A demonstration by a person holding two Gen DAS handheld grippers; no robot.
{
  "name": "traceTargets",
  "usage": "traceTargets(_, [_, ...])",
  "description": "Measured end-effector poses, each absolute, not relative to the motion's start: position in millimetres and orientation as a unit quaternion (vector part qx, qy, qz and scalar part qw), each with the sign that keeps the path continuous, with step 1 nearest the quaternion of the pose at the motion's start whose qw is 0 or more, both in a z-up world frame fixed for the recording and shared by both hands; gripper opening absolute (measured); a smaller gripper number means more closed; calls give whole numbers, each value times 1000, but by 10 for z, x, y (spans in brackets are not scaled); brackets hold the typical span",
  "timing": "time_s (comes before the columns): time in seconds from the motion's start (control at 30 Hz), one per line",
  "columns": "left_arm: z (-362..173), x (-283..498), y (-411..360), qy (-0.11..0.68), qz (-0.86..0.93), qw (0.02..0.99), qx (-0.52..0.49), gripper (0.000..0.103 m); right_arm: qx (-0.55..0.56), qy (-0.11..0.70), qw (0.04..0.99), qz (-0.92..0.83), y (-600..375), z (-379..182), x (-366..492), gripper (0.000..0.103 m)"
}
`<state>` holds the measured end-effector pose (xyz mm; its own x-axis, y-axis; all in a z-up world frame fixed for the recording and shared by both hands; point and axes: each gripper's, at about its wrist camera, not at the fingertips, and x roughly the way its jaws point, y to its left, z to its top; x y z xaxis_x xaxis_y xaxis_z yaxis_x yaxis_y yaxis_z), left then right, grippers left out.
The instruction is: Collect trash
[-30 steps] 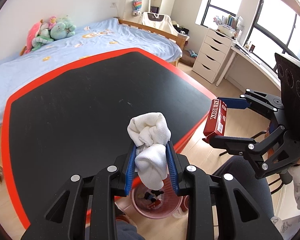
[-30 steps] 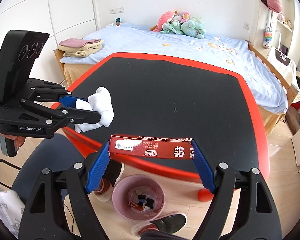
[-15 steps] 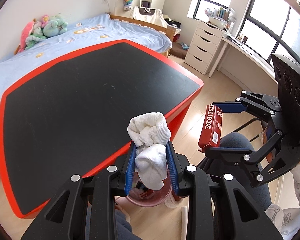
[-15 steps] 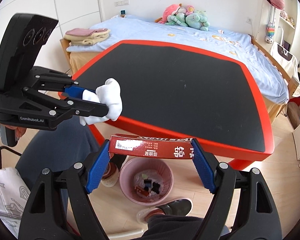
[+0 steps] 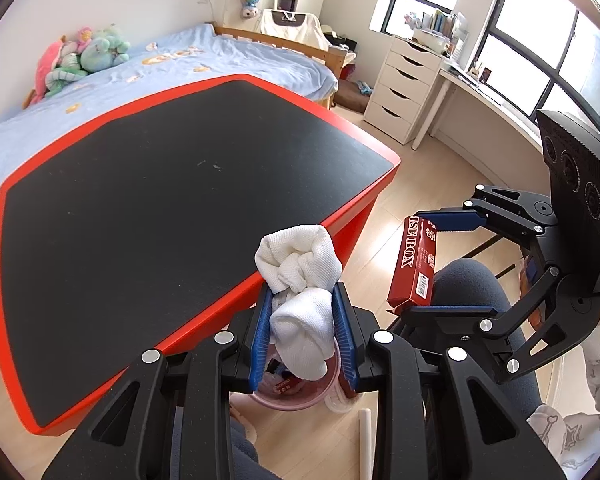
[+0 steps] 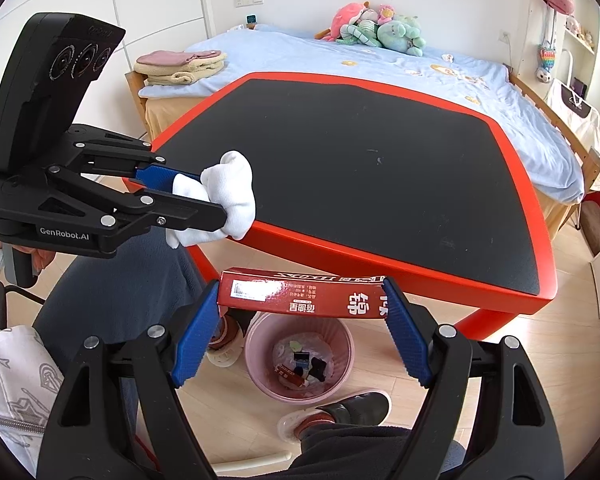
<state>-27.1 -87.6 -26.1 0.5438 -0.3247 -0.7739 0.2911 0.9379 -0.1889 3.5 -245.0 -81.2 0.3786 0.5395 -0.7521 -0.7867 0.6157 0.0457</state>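
A: Entry. Where did the pink waste bin [image 6: 299, 360] lie relative to each load?

B: On the floor just off the near edge of the red-rimmed black table [image 6: 380, 184]. In the right wrist view it sat below and just beyond the red carton [image 6: 300, 294], nearly centred between the blue pads.

A: Right gripper [image 6: 300, 334] state?

B: Spread wide, clamped on the carton's two ends; long axis lay crosswise, finger to finger, roughly level.

A: Left gripper [image 5: 303, 334]?

B: Narrow gap, pinching a crumpled white cloth [image 5: 300, 280] that bulged past the tips. In its own view the bin [image 5: 296, 390] showed directly under the cloth's lower end.

A: Which was nearer?

B: Judged both over or close to the rim; the left looked more squarely above. The carton may need tipping end-down to clear the mouth.
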Motion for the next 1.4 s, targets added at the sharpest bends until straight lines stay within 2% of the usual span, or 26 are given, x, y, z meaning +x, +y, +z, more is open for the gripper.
traceTargets(0.1, [-277,-258,-882,446,-178,877,-22,33,-158,383,813,409,-2462,-827,45,79])
traceTargets(0.17, [-284,-240,-892,445,-180,877,-22,42,-153,387,812,409,-2488,-845,79,87])
traceTargets(0.23, [-292,-228,-868,441,-176,880,-25,76,-150,390,812,407,-2496,-860,99,92])
traceTargets(0.3, [-285,-229,-825,433,-170,884,-35,86,-147,394,812,403,-2507,-880,120,95])
traceTargets(0.37, [-296,-232,-823,436,-163,884,-34,87,-143,397,813,401,-2516,-896,131,98])
traceTargets(0.53, [-296,-279,-772,438,-149,886,-44,95,-133,405,814,394,-2526,-937,136,100])
traceTargets(1.07, [-212,-319,-689,432,-129,891,-57,95,-114,409,824,376,-2554,-855,140,100])
traceTargets(1.4, [-32,-251,-441,414,-82,904,-61,95,-99,384,843,363,-2391,-462,425,100])
